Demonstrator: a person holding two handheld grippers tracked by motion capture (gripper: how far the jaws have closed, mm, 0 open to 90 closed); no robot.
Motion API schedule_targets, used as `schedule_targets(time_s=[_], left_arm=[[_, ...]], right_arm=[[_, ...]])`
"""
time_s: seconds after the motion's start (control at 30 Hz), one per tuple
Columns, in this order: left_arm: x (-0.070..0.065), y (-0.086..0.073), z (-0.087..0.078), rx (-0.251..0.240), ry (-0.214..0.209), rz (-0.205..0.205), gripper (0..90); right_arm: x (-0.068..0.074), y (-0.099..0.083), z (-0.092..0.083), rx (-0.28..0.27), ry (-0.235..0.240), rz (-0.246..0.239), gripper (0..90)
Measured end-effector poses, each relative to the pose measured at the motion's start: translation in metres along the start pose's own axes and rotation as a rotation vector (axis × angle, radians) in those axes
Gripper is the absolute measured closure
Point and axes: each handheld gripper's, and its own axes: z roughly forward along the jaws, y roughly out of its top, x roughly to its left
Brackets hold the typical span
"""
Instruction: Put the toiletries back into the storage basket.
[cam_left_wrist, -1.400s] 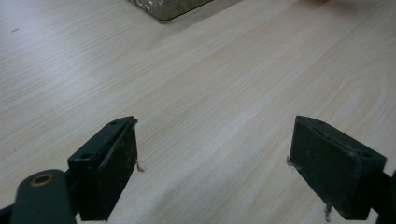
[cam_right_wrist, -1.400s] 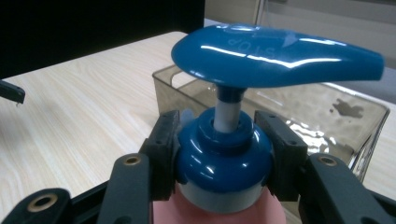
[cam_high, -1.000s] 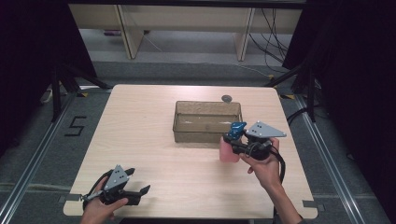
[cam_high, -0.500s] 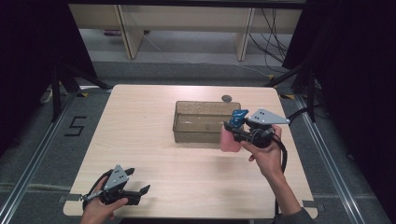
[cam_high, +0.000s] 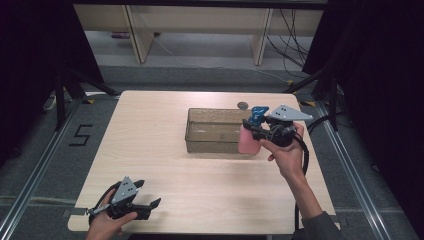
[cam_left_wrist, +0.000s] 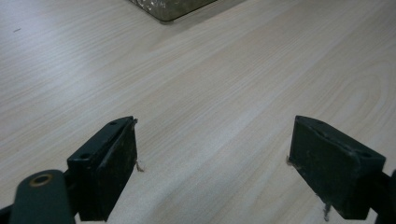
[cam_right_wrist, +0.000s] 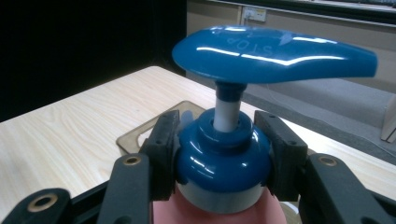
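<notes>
Pump bottle (cam_high: 248, 140), pink body, blue collar and blue dispenser head: carried in the right gripper (cam_high: 252, 131), clear of the worktop (cam_high: 150, 145), at the right end of the clear plastic bin (cam_high: 212, 131).

Progress, as judged: pick-up done, bottle lifted; placing not yet done. In the high view the bottle hangs at the bin's right wall, its base about level with the rim; whether it is already above the bin's inside or just outside the wall cannot be told. Likely remainder: carry it over the rim, lower it in, release.

Bottle relative to jaws: in the right gripper view the right gripper (cam_right_wrist: 223, 158) has its two black jaws clamped on the blue collar (cam_right_wrist: 224, 163), one pad on each side, both touching. The white pump stem and the flat blue head (cam_right_wrist: 273, 53) rise above the jaws; the pink body (cam_right_wrist: 219, 212) hangs below them. Bottle upright, held near its top, so the heavier part sits under the grip; some swing is possible.

Left gripper (cam_high: 150, 205): near the front-left edge of the worktop, well apart from bottle and bin. In the left gripper view the left gripper (cam_left_wrist: 212, 161) has its jaws standing wide apart with bare wood between them, nothing held; a corner of the bin (cam_left_wrist: 173, 7) shows far ahead.

Other item: small dark round object (cam_high: 243, 105) on the worktop behind the bin, untouched.
</notes>
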Motion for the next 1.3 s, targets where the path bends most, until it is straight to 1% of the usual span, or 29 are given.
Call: schedule_targets(time_s=[0.03,0.07,0.13,0.17,0.27,0.3,0.33,0.4,0.43,0.5,0.53,0.57,0.6,0.63,0.67,0.73,0.8,0.87,0.9,0.93,0.97,1.0,1.03,1.07,1.13,1.17,1.23,1.27,1.3], left_arm=[[0.0,0.0,0.0,0.002,0.002,0.0,14.8],[0.0,0.0,0.0,0.0,0.004,0.0,14.8],[0.001,0.001,0.0,0.0,-0.003,0.004,14.8],[0.001,0.0,0.0,-0.005,-0.001,0.001,14.8],[0.001,0.0,0.0,-0.004,0.001,0.0,14.8],[0.001,0.001,0.0,-0.001,-0.003,0.001,14.8],[0.001,0.0,0.0,-0.005,0.002,0.002,14.8],[0.0,0.0,0.0,-0.008,0.0,-0.004,14.8],[0.001,0.0,0.0,-0.002,0.001,0.004,14.9],[0.001,0.001,0.0,-0.011,0.0,-0.002,14.8],[0.001,0.001,0.0,-0.009,0.0,-0.001,14.9],[0.001,0.0,0.0,-0.011,0.001,-0.004,14.9],[0.001,0.0,-0.001,-0.003,0.001,0.003,14.8],[0.001,0.0,0.0,-0.004,0.001,0.002,14.8],[0.001,0.0,0.0,-0.007,0.001,-0.003,14.8],[0.001,0.0,0.0,-0.007,0.0,-0.001,14.9],[0.001,0.0,-0.001,0.0,0.005,0.001,14.9],[0.001,0.0,0.0,-0.007,0.0,-0.004,14.9],[0.002,0.001,0.0,-0.008,-0.001,-0.001,14.9],[0.001,0.0,0.0,-0.006,0.0,-0.005,14.8],[0.001,0.0,0.0,-0.003,0.003,0.001,14.8],[0.001,0.0,0.0,-0.005,0.0,-0.005,14.8],[0.001,0.0,0.0,0.0,0.001,-0.002,14.8],[0.001,0.0,0.0,-0.007,0.0,-0.003,14.9],[0.001,0.0,0.0,-0.003,-0.001,0.002,14.8],[0.001,0.0,-0.001,0.001,0.005,0.003,14.8],[0.002,0.0,0.0,-0.005,-0.001,-0.001,14.8],[0.002,0.0,0.0,-0.007,0.001,0.001,14.9],[0.001,0.0,0.0,0.0,-0.003,0.005,14.9]], right_arm=[[-0.001,0.0,0.002,-0.006,-0.005,0.01,53.6],[-0.003,0.002,0.002,0.0,-0.01,-0.001,53.6],[-0.005,0.003,0.005,0.003,-0.02,0.002,53.6],[-0.008,0.004,0.006,0.007,-0.027,-0.015,53.6],[-0.01,0.006,0.011,0.019,-0.037,0.005,53.6],[-0.011,0.006,0.014,0.009,-0.038,0.006,53.6],[-0.013,0.007,0.015,0.011,-0.04,-0.008,53.6],[-0.016,0.008,0.018,0.009,-0.049,-0.007,53.6],[-0.017,0.008,0.023,0.009,-0.052,0.007,53.6],[-0.018,0.009,0.024,0.013,-0.051,0.003,53.6],[-0.02,0.009,0.027,0.008,-0.06,0.005,53.6],[-0.021,0.009,0.029,0.004,-0.067,0.009,53.6],[-0.023,0.009,0.031,0.015,-0.066,0.01,53.6],[-0.025,0.008,0.033,0.011,-0.073,-0.002,53.6],[-0.024,0.007,0.034,0.019,-0.072,0.028,53.6],[-0.029,0.005,0.039,0.011,-0.087,0.011,53.6],[-0.032,0.003,0.043,0.006,-0.086,0.026,53.6],[-0.036,0.002,0.046,0.018,-0.09,0.018,53.6],[-0.036,0.001,0.048,0.017,-0.094,0.035,53.6],[-0.037,0.0,0.049,0.016,-0.089,0.038,53.6],[-0.038,-0.001,0.051,0.023,-0.094,0.04,53.6],[-0.039,-0.002,0.052,0.02,-0.101,0.039,53.6],[-0.041,-0.002,0.053,0.031,-0.092,0.04,53.6],[-0.041,-0.003,0.054,0.028,-0.102,0.041,53.6],[-0.044,-0.004,0.056,0.032,-0.106,0.026,53.6],[-0.043,-0.005,0.057,0.045,-0.102,0.052,53.6],[-0.046,-0.007,0.06,0.034,-0.098,0.029,53.6],[-0.046,-0.008,0.061,0.035,-0.091,0.041,53.6],[-0.047,-0.008,0.062,0.033,-0.109,0.021,53.6]])
